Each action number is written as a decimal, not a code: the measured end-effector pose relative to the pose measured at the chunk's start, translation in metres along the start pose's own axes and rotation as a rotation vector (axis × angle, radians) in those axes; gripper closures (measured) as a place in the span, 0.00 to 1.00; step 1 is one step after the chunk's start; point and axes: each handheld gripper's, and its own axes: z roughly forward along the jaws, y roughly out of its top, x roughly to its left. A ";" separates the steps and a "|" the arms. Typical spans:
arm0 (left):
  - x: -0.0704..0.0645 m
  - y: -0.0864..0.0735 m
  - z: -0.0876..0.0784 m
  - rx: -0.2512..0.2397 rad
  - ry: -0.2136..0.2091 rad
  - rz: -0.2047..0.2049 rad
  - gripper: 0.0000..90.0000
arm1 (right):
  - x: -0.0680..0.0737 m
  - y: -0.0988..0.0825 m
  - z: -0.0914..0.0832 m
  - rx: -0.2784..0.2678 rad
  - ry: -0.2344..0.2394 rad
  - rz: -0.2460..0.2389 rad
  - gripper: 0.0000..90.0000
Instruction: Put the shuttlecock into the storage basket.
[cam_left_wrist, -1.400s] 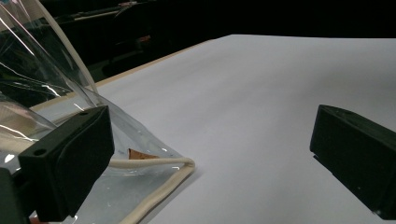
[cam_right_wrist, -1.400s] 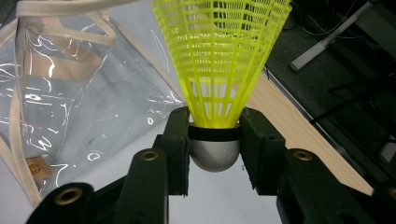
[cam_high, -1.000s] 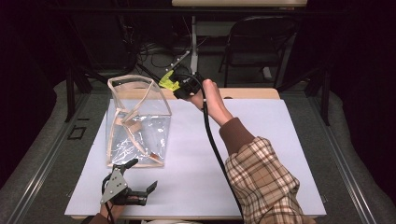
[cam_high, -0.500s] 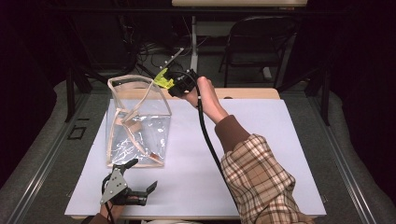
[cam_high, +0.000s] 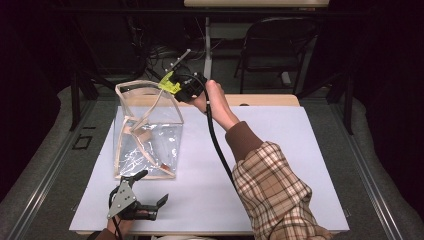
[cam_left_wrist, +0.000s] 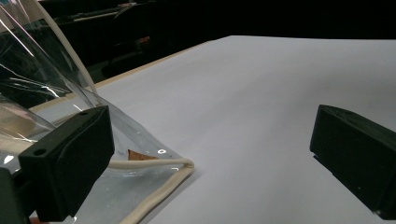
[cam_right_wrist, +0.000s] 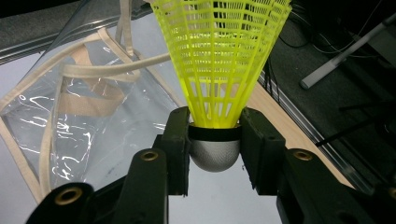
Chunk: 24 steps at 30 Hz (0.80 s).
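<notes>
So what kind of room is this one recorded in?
Probably a lab or workshop set up for recording: a white-topped table, tangled cables on the floor behind, and a folding chair in the dark.

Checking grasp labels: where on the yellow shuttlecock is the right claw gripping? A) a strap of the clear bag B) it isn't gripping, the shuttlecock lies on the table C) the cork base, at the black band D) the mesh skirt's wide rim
C: in the right gripper view the right claw is shut on the shuttlecock at its rounded base, skirt pointing away.

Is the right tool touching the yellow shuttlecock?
Touching. The right gripper view shows the right tool with both jaws pressed against the dark band above the silver cap of the yellow shuttlecock, clamping it from either side.
</notes>
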 end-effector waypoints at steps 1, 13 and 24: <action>0.000 0.000 0.000 0.000 -0.002 0.000 0.00 | 0.001 0.001 0.001 -0.007 0.002 0.001 0.72; 0.000 0.000 0.000 -0.004 -0.002 -0.003 0.00 | 0.008 0.010 0.008 -0.014 0.015 -0.011 0.72; 0.000 0.000 0.000 -0.003 -0.004 -0.002 0.00 | 0.013 0.018 0.012 -0.020 0.024 -0.017 0.72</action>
